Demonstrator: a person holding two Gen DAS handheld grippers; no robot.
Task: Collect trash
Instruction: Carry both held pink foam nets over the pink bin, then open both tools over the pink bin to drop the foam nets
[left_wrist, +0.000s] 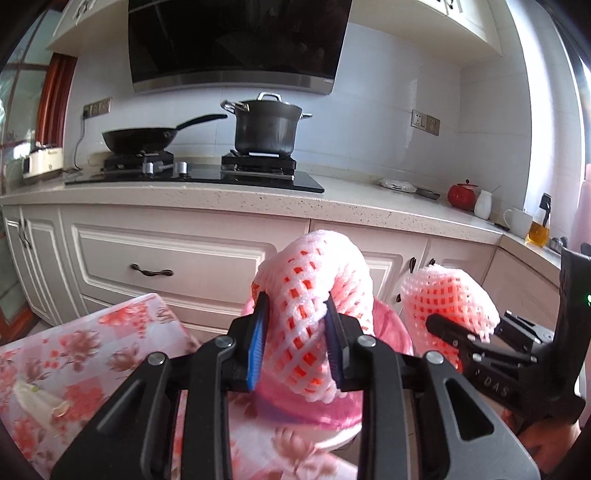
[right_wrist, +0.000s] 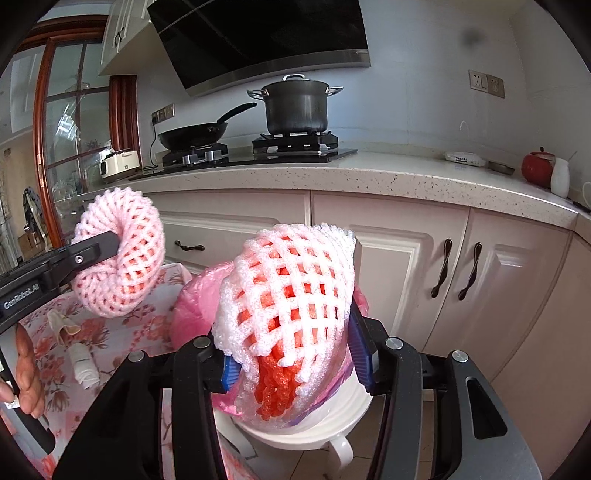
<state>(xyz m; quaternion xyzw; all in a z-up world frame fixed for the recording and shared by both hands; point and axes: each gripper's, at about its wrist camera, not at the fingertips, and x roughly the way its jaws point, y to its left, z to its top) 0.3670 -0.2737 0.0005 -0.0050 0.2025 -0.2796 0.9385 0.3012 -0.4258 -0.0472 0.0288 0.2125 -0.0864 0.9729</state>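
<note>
In the left wrist view, the left gripper (left_wrist: 295, 339) is clamped on a pink-and-white foam fruit net (left_wrist: 314, 295), held in open air over the pink-lined white waste bin (left_wrist: 391, 332) beside the floral-clothed table's edge (left_wrist: 110, 332). In the right wrist view, the right gripper (right_wrist: 291, 354) is clamped on a second foam net with an orange core (right_wrist: 291, 291) above the same bin, clear of the white cabinet fronts (right_wrist: 406, 258).

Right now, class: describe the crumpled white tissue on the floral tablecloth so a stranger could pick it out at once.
Start at the table with the pink-and-red floral tablecloth, left of the white bin lined with a pink plastic bag. Two scraps of litter lie there. The crumpled white tissue is the nearer one, a short rolled wad, unlike the flat, pale yellowish peel-like scrap just beyond it.
</note>
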